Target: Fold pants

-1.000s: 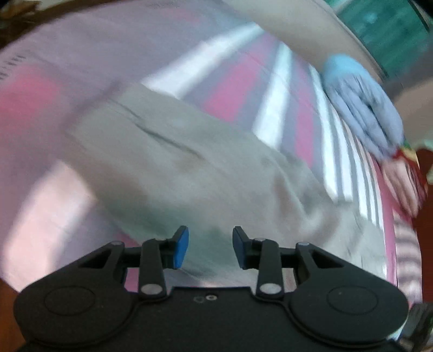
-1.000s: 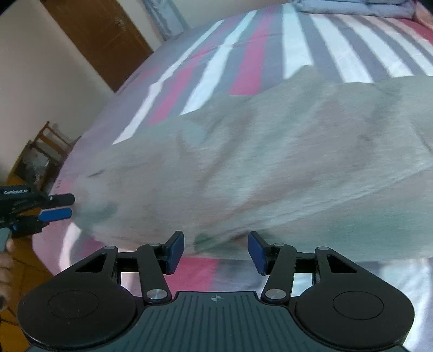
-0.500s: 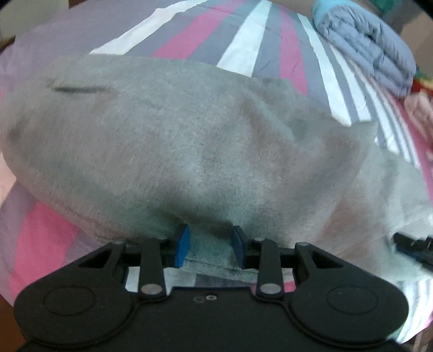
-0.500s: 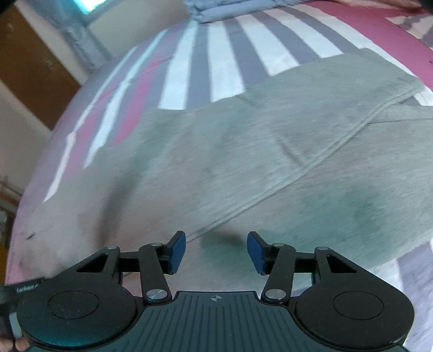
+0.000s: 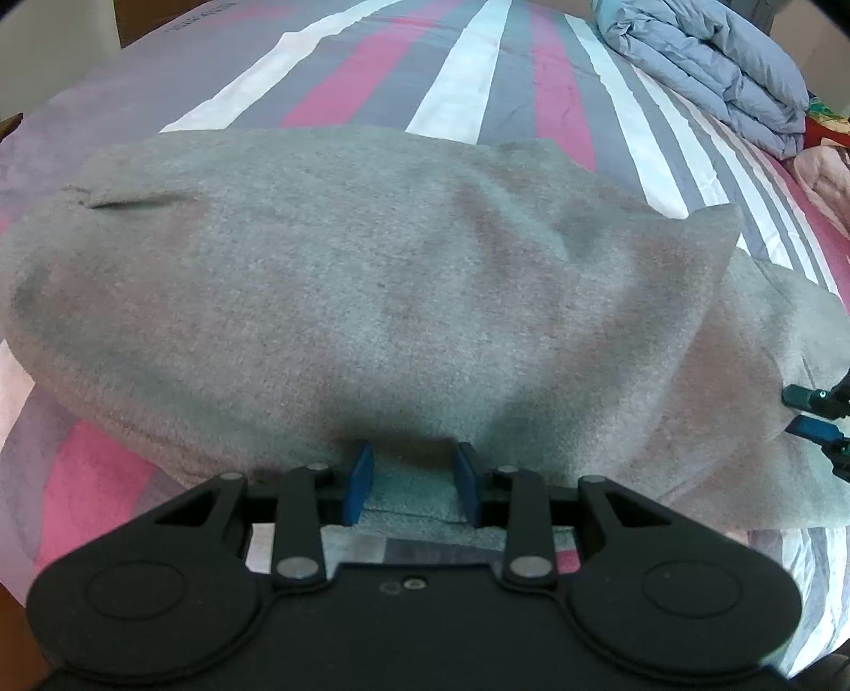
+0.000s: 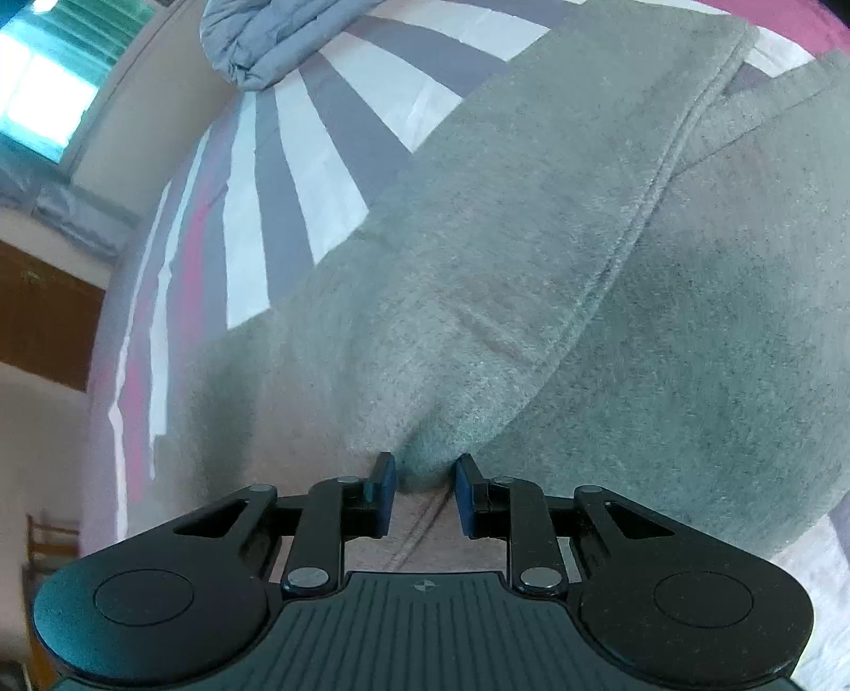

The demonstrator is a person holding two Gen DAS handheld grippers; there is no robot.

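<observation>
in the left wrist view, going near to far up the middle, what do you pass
left gripper with pant fabric between its fingers → grey pants → striped bedsheet

Each camera sits just behind its own tongs and looks steeply down along them, very close to the grey pants (image 5: 372,297) on the striped bedspread (image 5: 478,79). The right view is rolled sideways. Both share the pants, bedspread and folded blue quilt (image 6: 265,37); the right gripper (image 5: 813,414) shows at the left view's right edge.
</observation>
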